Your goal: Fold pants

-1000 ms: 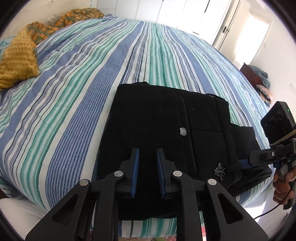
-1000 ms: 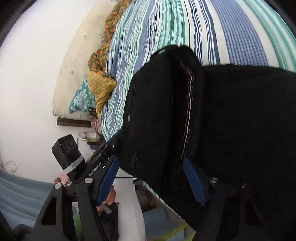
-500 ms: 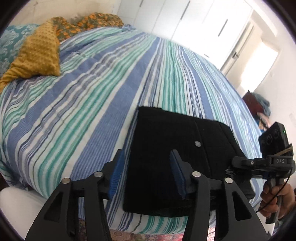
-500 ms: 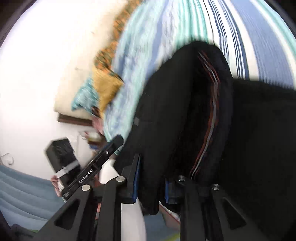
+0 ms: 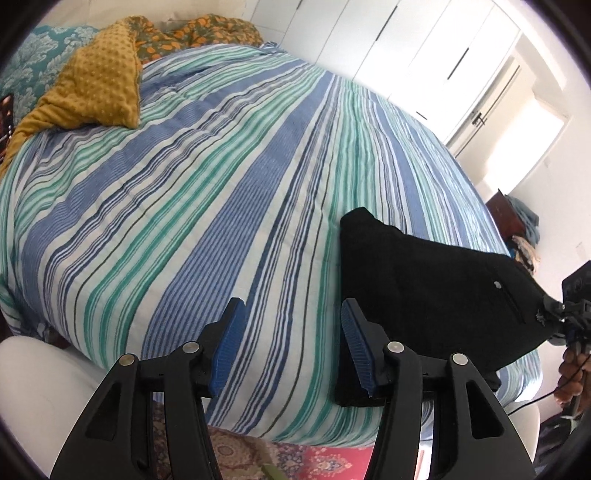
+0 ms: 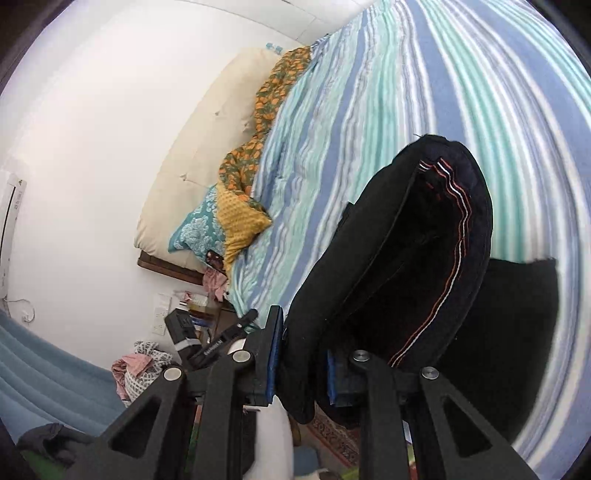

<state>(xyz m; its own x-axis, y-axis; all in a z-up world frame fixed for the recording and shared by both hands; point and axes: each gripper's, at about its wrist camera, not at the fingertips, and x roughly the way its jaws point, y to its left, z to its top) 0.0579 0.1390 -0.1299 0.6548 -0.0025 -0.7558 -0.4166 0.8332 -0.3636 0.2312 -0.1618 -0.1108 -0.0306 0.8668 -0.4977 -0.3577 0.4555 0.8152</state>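
The black pants (image 5: 436, 295) lie folded on the striped bedspread (image 5: 221, 206), near its front right edge. My left gripper (image 5: 290, 343) hovers open above the bed, left of the pants, with nothing between its blue pads. In the right wrist view my right gripper (image 6: 301, 363) is shut on the pants' waistband end (image 6: 388, 288), which is lifted off the bed so the striped inner lining shows. From the left wrist view the right gripper (image 5: 554, 314) pinches the pants' right corner, with a hand (image 5: 572, 373) below it.
A mustard pillow (image 5: 96, 81), a teal patterned pillow (image 5: 29, 59) and an orange floral cloth (image 5: 199, 33) lie at the head of the bed. White wardrobe doors (image 5: 406, 48) stand beyond. A patterned rug (image 5: 280, 458) lies below the bed's edge. Clutter sits beside the bed (image 6: 192, 306).
My left gripper let go of the pants, opened and drew back to the left. My right gripper closed on the waistband end and raised it off the bed.
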